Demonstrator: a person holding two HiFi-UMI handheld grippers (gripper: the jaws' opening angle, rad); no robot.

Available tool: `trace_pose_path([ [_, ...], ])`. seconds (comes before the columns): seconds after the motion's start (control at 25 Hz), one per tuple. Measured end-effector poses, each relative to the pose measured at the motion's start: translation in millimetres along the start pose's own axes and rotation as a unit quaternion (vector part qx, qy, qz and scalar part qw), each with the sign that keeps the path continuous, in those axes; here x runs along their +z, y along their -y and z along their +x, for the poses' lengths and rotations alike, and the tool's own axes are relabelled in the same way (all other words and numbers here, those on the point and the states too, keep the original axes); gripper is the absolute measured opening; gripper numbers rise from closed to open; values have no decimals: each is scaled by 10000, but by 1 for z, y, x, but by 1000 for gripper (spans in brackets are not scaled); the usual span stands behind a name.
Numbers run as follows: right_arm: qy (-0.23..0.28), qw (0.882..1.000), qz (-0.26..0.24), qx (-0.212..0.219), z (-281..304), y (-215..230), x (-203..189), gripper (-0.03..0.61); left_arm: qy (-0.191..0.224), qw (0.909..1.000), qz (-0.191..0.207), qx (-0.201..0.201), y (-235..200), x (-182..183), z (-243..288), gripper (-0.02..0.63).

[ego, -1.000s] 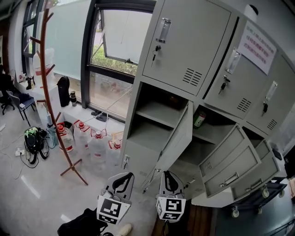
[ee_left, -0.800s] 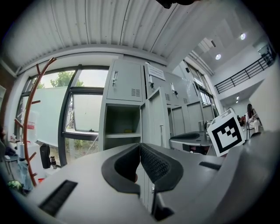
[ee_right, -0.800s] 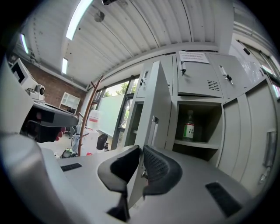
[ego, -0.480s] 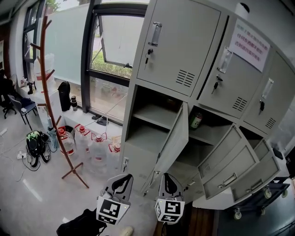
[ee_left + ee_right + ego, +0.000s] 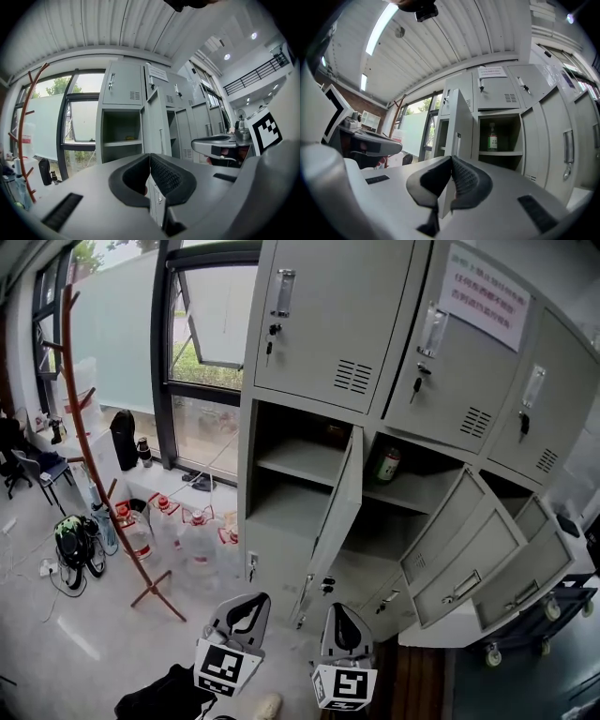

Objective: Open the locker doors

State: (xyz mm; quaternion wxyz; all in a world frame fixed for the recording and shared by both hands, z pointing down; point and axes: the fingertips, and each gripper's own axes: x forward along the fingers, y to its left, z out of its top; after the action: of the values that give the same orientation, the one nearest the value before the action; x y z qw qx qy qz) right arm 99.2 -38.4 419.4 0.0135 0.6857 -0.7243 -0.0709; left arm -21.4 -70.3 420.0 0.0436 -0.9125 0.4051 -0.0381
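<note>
With the lower locker doors [image 5: 334,512] swung open, left gripper [image 5: 246,606] and right gripper [image 5: 339,613] hang bottom centre, jaws pressed together empty, apparently standing clear.

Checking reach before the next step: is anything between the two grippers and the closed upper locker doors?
The open lower doors jut out toward the left gripper and right gripper, both shut and empty. They hang below the closed upper doors, so the way up looks clear, though the leftmost one stands close.

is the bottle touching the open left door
Apart. The right gripper view shows the bottle standing mid-shelf, with bare shelf and the compartment's edge between it and the door.
</note>
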Motion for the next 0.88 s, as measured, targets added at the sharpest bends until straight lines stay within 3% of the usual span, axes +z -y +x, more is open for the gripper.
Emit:
trace_pose_path([
  [0.88,-264,9994,49,-234,-28,24,-26,15,-166,9995,42,-284,27,-12,16,25],
])
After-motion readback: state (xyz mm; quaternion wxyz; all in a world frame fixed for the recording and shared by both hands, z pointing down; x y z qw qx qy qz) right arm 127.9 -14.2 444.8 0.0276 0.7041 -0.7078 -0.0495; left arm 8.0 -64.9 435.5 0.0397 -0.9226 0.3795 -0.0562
